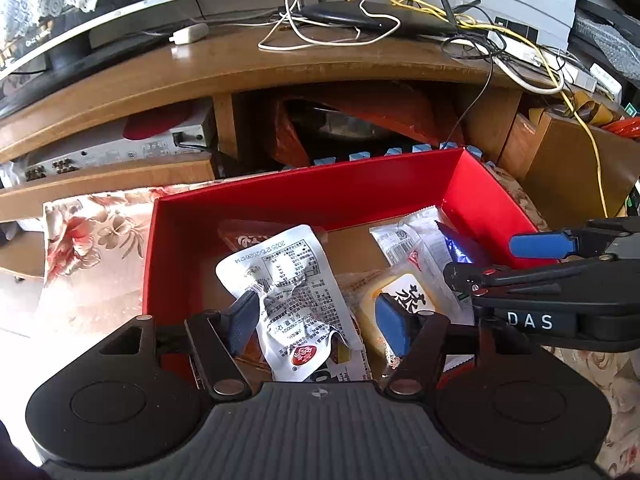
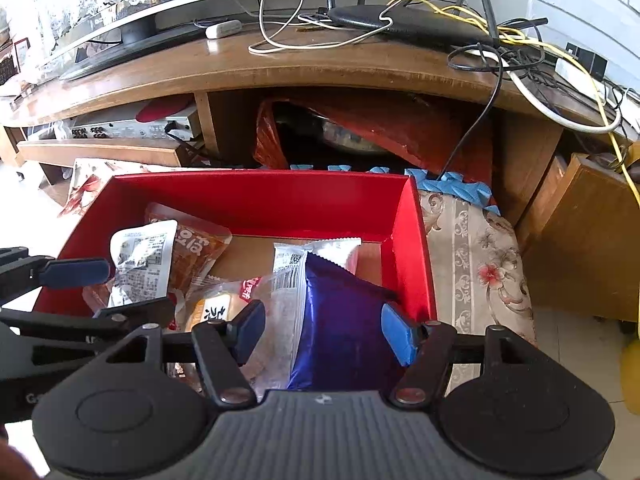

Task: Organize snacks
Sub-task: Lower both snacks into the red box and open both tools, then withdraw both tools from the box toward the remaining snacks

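Two grippers hang over the red box (image 2: pixel 256 200), jaws spread: left gripper (image 1: pixel 316 312) astride a crinkled silver pouch (image 1: pixel 288 280), right gripper (image 2: pixel 320 324) astride a glossy purple packet (image 2: pixel 340 320). Both packs lie inside it among clear wrappers. Beyond the box stands a wooden cabinet (image 1: pixel 200 72), cables on top.

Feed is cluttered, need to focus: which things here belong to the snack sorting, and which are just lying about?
Job:
red box
silver packet
purple packet
yellow cake packet
orange packet

Lying about:
router
cables
TV
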Demonstrator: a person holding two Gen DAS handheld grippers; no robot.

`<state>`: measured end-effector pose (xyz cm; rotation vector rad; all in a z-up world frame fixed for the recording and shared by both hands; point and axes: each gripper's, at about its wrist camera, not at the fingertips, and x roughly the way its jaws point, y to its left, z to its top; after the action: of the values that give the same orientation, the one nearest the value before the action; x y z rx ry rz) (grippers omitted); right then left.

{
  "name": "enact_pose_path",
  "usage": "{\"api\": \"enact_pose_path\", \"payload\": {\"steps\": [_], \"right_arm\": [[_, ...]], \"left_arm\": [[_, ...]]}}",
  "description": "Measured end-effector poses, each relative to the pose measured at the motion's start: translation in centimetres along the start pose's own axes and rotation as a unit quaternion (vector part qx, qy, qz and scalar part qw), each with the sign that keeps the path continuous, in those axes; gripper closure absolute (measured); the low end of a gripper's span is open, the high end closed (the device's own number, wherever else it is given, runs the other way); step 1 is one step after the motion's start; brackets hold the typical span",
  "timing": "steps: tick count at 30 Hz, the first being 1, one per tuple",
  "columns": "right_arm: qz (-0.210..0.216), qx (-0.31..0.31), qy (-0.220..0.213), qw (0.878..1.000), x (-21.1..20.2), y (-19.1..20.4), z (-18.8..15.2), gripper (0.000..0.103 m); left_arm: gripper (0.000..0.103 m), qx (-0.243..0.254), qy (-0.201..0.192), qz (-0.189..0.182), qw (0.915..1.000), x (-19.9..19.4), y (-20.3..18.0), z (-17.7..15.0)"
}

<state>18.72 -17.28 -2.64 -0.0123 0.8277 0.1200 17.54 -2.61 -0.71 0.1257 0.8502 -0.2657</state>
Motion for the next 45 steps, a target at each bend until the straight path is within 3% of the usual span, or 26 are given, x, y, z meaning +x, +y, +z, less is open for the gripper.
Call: {"api": "enact_pose_path", "payload": {"steps": [27,37,45], "right_arm": [[0.002,0.023,-0.037,0.999,-6.7,0.0,-1.7,0.048],[0.006,0.028,-0.023,0.999,-8.4,0.0,-4.1,0.048],[0.01,0.034,0.015,0.999,-8.6,0.2,-6.7,0.048]], "left_arm": [[0.029,-0.003,-0.042,-0.023,0.9989,-5.5,-1.0,-1.1],[0.029,0.001,-0.037,-0.037,0.9986,-6.9,-1.8,-3.0],[0.03,0.003,-0.015,-0.046,0.9989,-7.0,-2.3,-5.1]]}}
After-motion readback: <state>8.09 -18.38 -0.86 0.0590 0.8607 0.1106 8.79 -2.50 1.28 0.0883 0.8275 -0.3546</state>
